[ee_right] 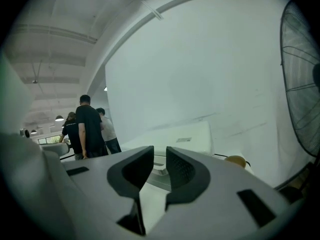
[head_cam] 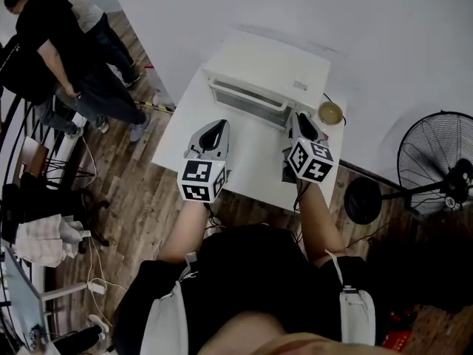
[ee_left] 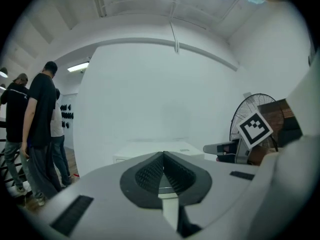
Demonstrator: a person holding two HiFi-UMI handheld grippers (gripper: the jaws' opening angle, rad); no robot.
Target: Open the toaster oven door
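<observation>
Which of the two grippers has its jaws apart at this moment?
The right gripper: a clear gap shows between its jaws, with nothing gripped. The left gripper has its jaws pressed together.

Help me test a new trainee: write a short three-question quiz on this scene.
1. True or false: the left gripper has its jaws together, with nothing between them.
2. Seen from the head view, what stands on the floor to the right of the table? A. a fan B. a ladder C. a bin
3. Short answer: in front of the toaster oven, which gripper has its jaws apart?

Key: 1 true; 2 A; 3 the right gripper.
</observation>
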